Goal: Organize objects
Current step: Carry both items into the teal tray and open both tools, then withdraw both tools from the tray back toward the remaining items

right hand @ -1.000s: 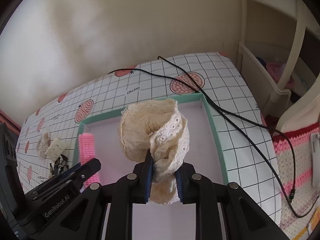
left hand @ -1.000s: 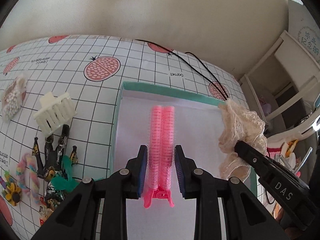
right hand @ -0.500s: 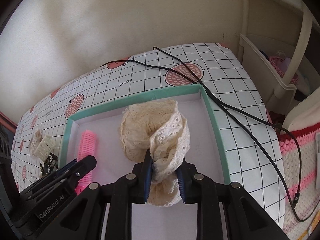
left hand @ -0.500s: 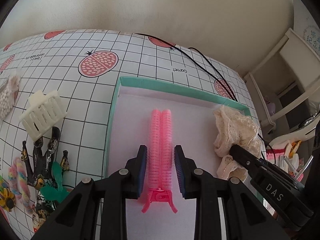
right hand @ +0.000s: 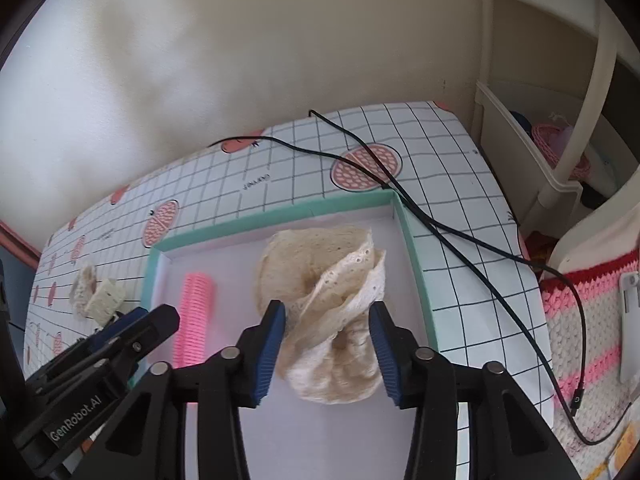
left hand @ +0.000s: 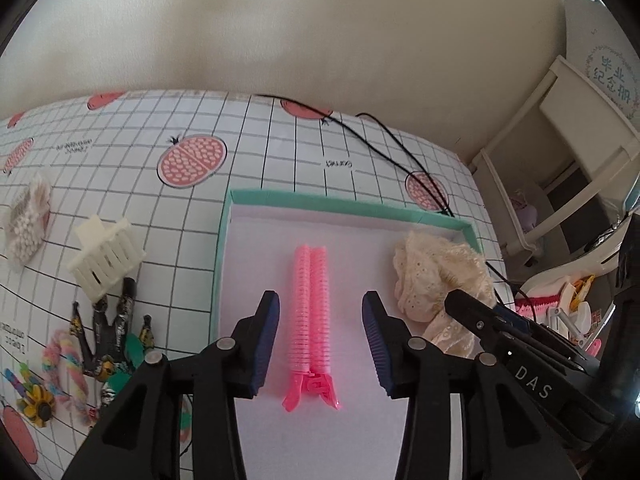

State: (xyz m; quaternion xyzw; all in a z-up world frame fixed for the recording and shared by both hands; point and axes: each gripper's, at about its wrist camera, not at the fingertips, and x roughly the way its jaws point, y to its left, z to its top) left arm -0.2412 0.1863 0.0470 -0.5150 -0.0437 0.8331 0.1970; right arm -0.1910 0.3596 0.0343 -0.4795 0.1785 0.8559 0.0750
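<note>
While both lie inside the shallow teal-rimmed tray [left hand: 320, 200], the left gripper [left hand: 322, 334] gapes around the pink ribbed hair clip [left hand: 311, 312], the right gripper [right hand: 328, 340] around the cream lace scrunchie [right hand: 324, 280].

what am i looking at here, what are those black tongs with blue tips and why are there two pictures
The black tongs are hand-held grippers, one in each of a person's hands; there is no robot arm. Each carries a wide-angle camera looking forward along its two fingers, so you get one picture per gripper.

The left gripper is open, its blue pads either side of a pink hair roller clip without touching it. The right gripper is also open, around a cream lace scrunchie. Both things lie in a shallow box with a teal rim, so nothing is held.

The box sits on a table with a checked cloth. Left of it lie more hair accessories, among them a white claw clip. A black cable runs past the box's far corner.
</note>
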